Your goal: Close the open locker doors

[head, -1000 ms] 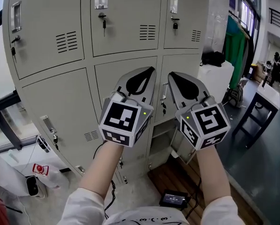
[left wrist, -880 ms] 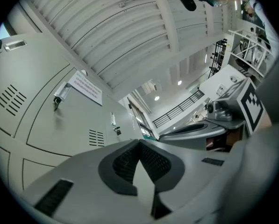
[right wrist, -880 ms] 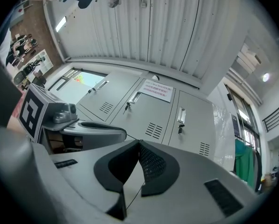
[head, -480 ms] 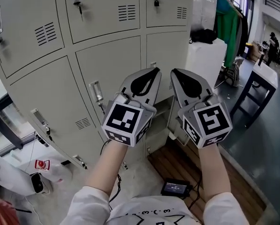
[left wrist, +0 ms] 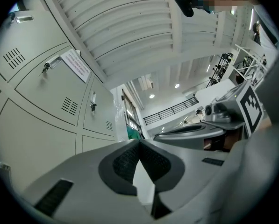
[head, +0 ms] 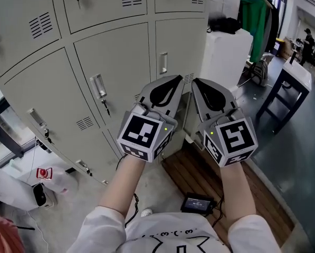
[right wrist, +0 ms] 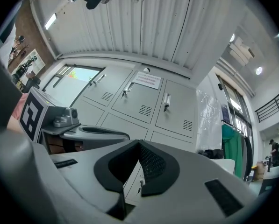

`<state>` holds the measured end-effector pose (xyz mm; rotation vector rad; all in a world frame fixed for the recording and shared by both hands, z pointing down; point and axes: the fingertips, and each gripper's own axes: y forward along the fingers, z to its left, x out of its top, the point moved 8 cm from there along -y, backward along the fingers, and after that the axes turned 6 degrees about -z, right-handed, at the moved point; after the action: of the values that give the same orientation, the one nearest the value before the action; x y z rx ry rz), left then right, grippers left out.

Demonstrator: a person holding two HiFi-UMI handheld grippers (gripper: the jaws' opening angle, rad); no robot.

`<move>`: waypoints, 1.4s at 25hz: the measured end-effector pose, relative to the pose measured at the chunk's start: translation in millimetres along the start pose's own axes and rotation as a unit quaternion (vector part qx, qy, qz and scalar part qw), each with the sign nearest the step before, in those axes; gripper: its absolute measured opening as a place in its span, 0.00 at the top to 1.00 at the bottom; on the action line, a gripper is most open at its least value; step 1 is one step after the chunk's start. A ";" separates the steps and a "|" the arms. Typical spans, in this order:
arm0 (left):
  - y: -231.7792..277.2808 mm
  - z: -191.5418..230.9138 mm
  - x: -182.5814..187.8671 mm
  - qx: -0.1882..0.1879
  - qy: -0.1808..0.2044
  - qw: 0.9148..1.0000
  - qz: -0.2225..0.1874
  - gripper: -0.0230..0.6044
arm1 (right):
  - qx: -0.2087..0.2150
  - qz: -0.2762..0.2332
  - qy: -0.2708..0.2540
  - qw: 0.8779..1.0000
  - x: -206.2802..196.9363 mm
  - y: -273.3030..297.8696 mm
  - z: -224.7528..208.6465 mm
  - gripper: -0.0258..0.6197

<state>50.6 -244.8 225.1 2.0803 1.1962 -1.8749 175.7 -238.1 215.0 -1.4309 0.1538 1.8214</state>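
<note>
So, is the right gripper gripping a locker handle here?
No, the right gripper has its jaws shut on nothing, with the lockers beyond them.

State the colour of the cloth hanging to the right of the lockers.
The cloth is green; the head view shows it best.

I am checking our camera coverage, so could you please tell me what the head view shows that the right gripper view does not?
Only the head view shows the floor, with wooden boards and a black device on it, and the person's white shirt. Only the right gripper view shows the ribbed ceiling, a paper notice on an upper locker door, and the right hand-held gripper with its jaws shut together and nothing between them. Both show the grey lockers, the hanging green garments and the left hand-held gripper.
</note>
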 end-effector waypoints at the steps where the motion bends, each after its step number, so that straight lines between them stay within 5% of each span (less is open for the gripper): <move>1: -0.9 -2.3 -2.6 0.000 -0.002 1.000 0.001 0.94 | 0.000 0.002 0.000 1.000 -2.7 -2.7 1.3 0.93; 14: -8.9 -7.7 -38.0 -0.014 0.017 1.000 0.005 0.94 | -0.046 0.029 0.018 0.998 -46.8 -16.2 13.6 0.93; 26: -5.1 -0.9 -96.3 -0.048 -0.054 0.997 0.018 0.94 | -0.106 0.099 0.033 0.989 -99.2 -21.9 15.7 0.93; 35: 3.4 -6.2 -129.0 -0.075 -0.072 0.994 0.025 0.94 | -0.139 0.137 0.033 0.980 -130.9 -34.2 15.6 0.93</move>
<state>65.9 -305.1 338.2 1.8474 1.1998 -1.8161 191.4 -272.8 345.8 -1.7365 0.1387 2.0823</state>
